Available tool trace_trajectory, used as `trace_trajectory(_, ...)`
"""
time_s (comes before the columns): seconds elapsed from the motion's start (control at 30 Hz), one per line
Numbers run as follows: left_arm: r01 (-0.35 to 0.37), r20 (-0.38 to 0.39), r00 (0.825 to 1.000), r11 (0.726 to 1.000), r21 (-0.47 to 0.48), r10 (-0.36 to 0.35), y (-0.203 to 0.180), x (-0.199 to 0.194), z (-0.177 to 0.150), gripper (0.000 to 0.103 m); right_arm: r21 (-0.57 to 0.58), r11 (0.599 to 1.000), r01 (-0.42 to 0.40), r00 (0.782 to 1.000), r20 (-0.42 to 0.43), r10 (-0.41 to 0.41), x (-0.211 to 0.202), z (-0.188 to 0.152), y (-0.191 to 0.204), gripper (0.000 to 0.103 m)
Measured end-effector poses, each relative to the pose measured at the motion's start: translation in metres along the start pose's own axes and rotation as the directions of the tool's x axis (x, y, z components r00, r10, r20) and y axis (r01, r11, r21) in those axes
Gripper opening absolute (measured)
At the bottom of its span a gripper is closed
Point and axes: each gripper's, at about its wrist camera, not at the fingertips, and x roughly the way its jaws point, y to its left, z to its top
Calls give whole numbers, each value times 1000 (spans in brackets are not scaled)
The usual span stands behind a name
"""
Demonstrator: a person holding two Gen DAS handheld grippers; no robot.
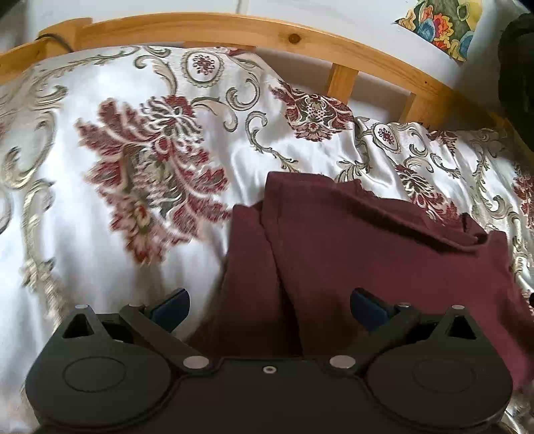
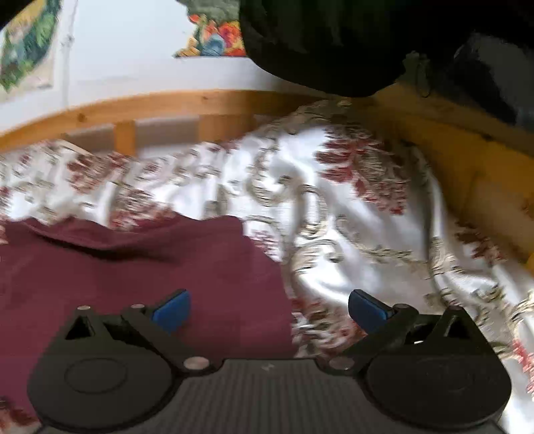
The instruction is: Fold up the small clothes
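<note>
In the left wrist view, the left tool (image 1: 269,305) is seen with its two blue-padded fingers (image 1: 173,306) spread wide apart, and nothing is gripped between them. A maroon garment (image 1: 350,267) is laid on the bed, on a white bedspread (image 1: 100,187) patterned with red flowers and grey-green scrolls. The garment is partly folded: one layer is turned over another, with a fold line running down its left part, and a flap is seen along its upper right edge. The near end of the garment passes between and beneath the open fingers, though contact cannot be told. A wooden bed frame (image 1: 233,31) is seen curving behind the bedspread, with a white wall and a colourful picture (image 1: 440,23) beyond it. In the right wrist view, which is blurred, the right tool (image 2: 269,306) is likewise shown wide open and holding nothing. The maroon garment (image 2: 133,273) is seen at the lower left, its right edge lying between the two fingers, with the left finger (image 2: 173,308) over the cloth and the right finger over the bedspread (image 2: 350,233). A dark object (image 2: 333,43) is seen above the wooden frame (image 2: 167,103).
</note>
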Motion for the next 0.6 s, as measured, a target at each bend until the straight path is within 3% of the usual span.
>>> trace_trajectory(0.07,-3,6,1000,1000,-5,3,-1,-14,-6,102,14,997,-71,997,2,71,-4,0,3,102)
trace_trajectory(0.13,-1,0,1000,1000,-2,1,-2,-27,-13,102,31,992,-122,992,-39,123,-1,-1,6,96)
trace_trajectory(0.23,-10,-18,1000,999,33,11,-8,-41,-22,102,41,990,-135,984,-112,139,7,-5,13,77)
trace_trajectory(0.33,-36,-16,999,997,71,37,-14,-57,-33,102,39,993,-110,980,-166,115,15,-9,18,40)
trace_trajectory(0.37,-38,-15,999,996,78,39,-15,-61,-36,102,44,993,-105,978,-174,111,16,-9,18,22)
trace_trajectory(0.5,-34,-24,999,997,72,36,-16,-70,-44,102,2,994,-109,981,-160,107,6,-12,22,7)
trace_trajectory(0.6,-33,-43,998,998,58,36,-14,-70,-47,102,-44,995,-84,986,-151,76,-3,-13,26,5)
